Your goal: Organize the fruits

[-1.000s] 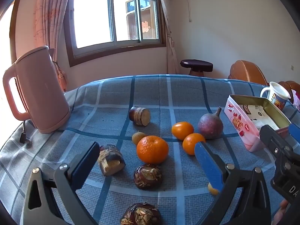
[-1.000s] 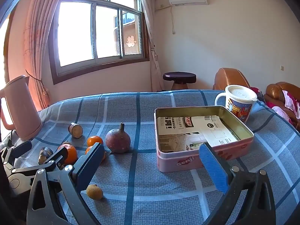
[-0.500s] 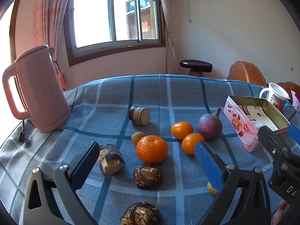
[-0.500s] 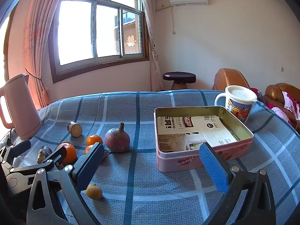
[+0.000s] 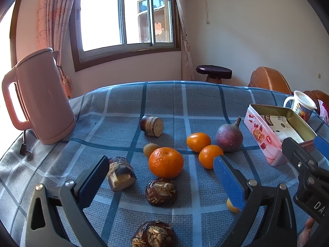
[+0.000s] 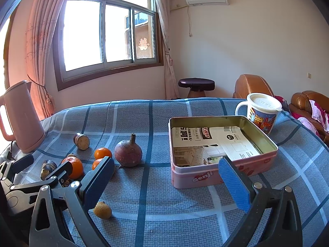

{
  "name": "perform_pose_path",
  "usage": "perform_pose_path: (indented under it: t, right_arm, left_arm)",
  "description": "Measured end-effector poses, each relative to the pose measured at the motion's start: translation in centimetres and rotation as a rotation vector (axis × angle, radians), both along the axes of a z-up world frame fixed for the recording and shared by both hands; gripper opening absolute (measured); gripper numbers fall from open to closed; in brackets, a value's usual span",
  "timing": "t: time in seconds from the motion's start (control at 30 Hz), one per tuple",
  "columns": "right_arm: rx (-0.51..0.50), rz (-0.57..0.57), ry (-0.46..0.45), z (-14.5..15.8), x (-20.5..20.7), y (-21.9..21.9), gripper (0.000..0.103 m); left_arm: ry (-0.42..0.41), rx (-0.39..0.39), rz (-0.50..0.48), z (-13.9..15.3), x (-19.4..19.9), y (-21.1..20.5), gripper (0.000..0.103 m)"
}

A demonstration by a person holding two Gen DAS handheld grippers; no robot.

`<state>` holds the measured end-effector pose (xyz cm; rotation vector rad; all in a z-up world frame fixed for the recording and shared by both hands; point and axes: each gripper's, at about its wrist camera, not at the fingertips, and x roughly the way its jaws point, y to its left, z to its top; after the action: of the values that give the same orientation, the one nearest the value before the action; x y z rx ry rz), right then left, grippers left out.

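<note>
- Fruits: big orange (image 5: pixel 165 162) between the left gripper (image 5: pixel 160 177) fingers' tips, small oranges and purple fruit beyond; all loose on the tabletop (image 5: pixel 185 103).
- Tin (image 6: pixel 222 164), ahead of the right gripper (image 6: pixel 164 183), apparently holds only paper.
- Both fingers wide apart, empty; nothing sorted yet.

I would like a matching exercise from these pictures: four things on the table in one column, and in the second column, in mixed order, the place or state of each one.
Things
1. pink kettle
2. pink tin
3. lidded mug
4. purple round fruit

Places or states
a. open, printed paper inside
b. just behind the tin's far right corner
c. at the table's far left edge, cord loose beside it
d. on the cloth between the small oranges and the tin

Pairs: 1-c, 2-a, 3-b, 4-d
</note>
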<state>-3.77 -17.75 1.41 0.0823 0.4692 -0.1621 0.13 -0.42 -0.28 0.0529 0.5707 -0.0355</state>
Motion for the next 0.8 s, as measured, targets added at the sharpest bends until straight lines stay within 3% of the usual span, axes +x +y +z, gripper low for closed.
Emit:
perform_pose_path:
  t: [0.8]
  right_arm:
    - [0.005,0.033,-0.005,0.2,-0.4,0.2,0.102]
  left_arm:
    - [-0.025,-0.024,0.023,0.7,-2.6,1.8,0.103]
